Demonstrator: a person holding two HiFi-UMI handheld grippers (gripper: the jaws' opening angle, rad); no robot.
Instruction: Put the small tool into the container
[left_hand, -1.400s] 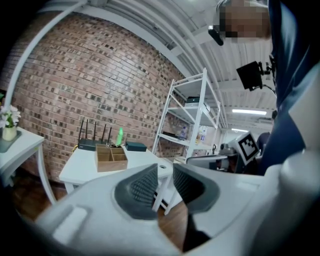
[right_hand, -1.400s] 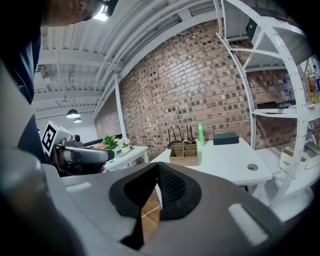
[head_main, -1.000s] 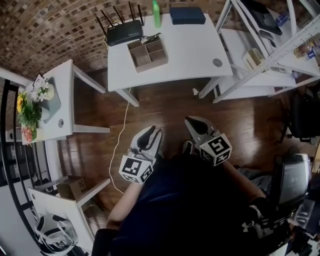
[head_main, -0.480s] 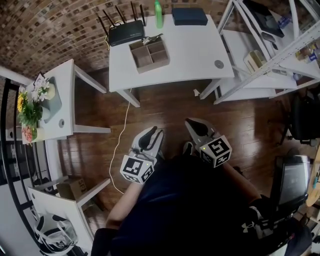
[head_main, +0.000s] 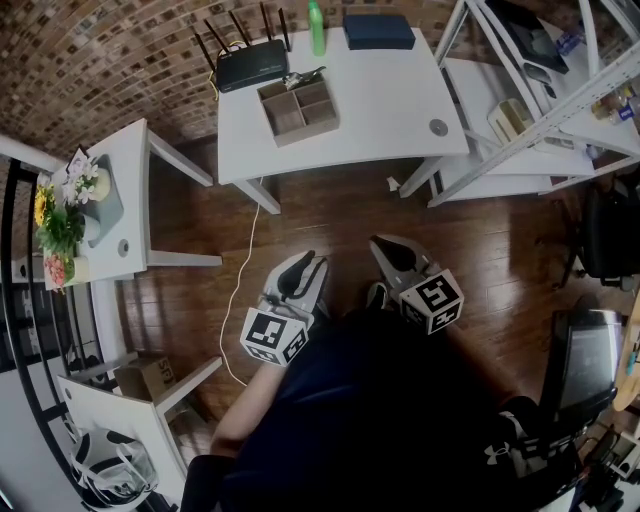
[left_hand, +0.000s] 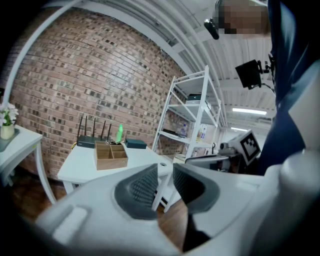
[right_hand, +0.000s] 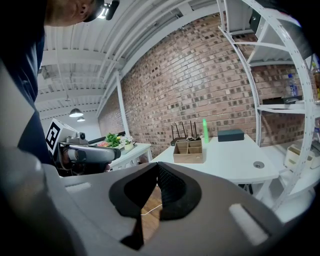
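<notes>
A wooden container with several compartments stands on the white table, far ahead of both grippers. The small metal tool lies at the container's far edge, beside the router. My left gripper hangs over the wood floor close to the person's body. Its jaws stand a little apart with nothing between them. Beside it, my right gripper is shut and empty. The container shows beyond the left gripper. In the right gripper view the container lies past the right gripper.
A black router, a green bottle and a dark blue box stand at the table's back edge. White shelving stands at the right. At the left is a side table with flowers. A white cable runs across the floor.
</notes>
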